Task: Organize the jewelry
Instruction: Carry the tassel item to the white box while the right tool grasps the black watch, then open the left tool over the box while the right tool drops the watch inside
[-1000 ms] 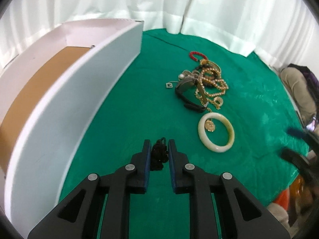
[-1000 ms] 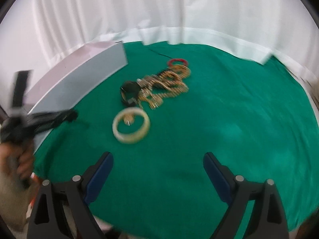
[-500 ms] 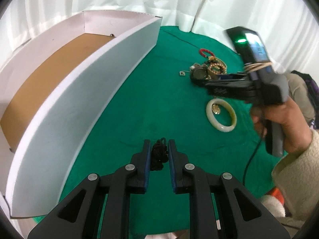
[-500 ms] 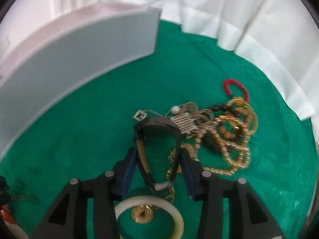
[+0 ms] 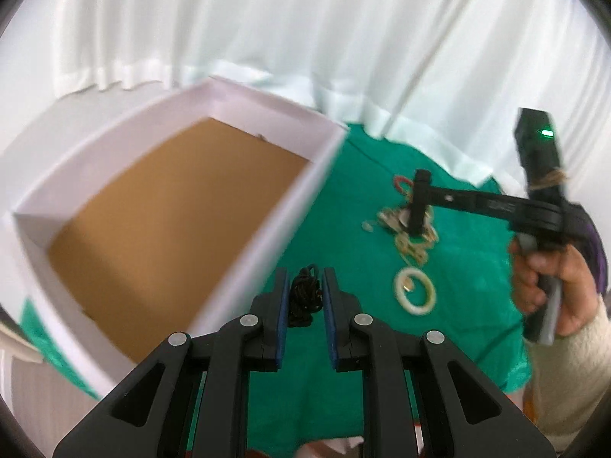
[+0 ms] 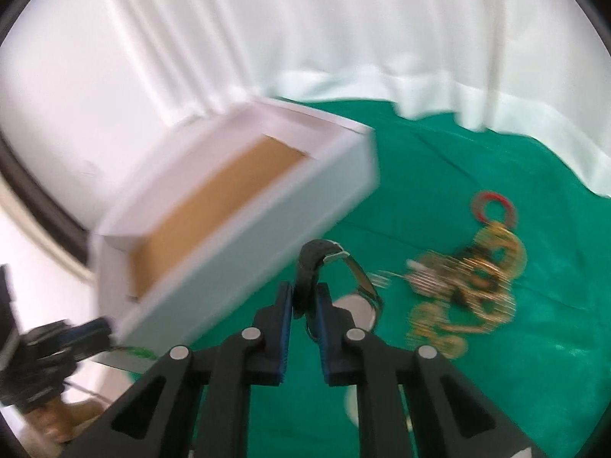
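The left gripper [image 5: 304, 286] is clamped on a small black corded piece [image 5: 303, 297], held above the green cloth [image 5: 343, 198] by the near wall of the white box [image 5: 263, 236]. The right gripper [image 6: 305, 297] has just been closing and now pinches a black watch strap [image 6: 307, 267]. The jewelry pile [image 6: 469, 282] lies to its right, beyond the white bangle [image 5: 414, 294]
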Demonstrator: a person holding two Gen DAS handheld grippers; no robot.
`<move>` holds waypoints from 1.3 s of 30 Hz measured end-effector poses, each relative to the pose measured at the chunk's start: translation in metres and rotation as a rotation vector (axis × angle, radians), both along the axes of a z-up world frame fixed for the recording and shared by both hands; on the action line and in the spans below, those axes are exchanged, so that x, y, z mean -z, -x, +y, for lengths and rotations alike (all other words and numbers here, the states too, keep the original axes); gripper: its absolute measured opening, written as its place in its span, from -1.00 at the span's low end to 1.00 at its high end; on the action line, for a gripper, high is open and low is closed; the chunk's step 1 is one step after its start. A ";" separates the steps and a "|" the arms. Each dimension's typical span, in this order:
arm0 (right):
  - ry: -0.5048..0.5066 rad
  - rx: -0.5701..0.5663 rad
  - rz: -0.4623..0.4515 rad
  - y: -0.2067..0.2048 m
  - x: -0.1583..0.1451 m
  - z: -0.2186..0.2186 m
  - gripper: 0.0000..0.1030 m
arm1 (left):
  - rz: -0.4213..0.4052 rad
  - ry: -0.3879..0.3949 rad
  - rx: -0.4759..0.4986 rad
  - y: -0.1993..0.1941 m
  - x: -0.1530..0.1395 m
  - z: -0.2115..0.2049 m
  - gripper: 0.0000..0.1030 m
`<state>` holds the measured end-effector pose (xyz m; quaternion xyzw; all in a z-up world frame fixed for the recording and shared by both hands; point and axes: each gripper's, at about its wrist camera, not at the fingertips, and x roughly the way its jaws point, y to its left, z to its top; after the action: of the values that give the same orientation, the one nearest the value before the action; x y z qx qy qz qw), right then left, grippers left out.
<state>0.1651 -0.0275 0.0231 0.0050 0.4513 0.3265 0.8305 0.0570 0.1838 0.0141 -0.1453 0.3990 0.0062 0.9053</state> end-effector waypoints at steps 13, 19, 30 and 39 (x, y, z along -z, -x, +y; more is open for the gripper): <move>-0.107 -0.256 -0.008 0.015 -0.016 0.172 -0.68 | 0.137 -0.048 -0.262 -0.013 0.046 0.114 -0.70; 0.076 -0.254 -0.058 0.035 0.009 0.114 0.00 | 0.089 -0.032 -0.247 0.017 0.030 0.112 -0.70; 0.265 -0.247 0.051 0.061 0.136 0.124 -0.07 | 0.034 -0.068 -0.224 0.035 0.009 0.091 -0.70; 0.127 -0.226 0.026 0.067 0.067 0.083 -0.68 | 0.050 -0.071 -0.214 0.039 0.011 0.094 -0.70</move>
<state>0.0976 0.0559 -0.0443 -0.0942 0.4796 0.3885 0.7812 0.0179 0.2782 0.0027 -0.1549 0.4031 0.1205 0.8939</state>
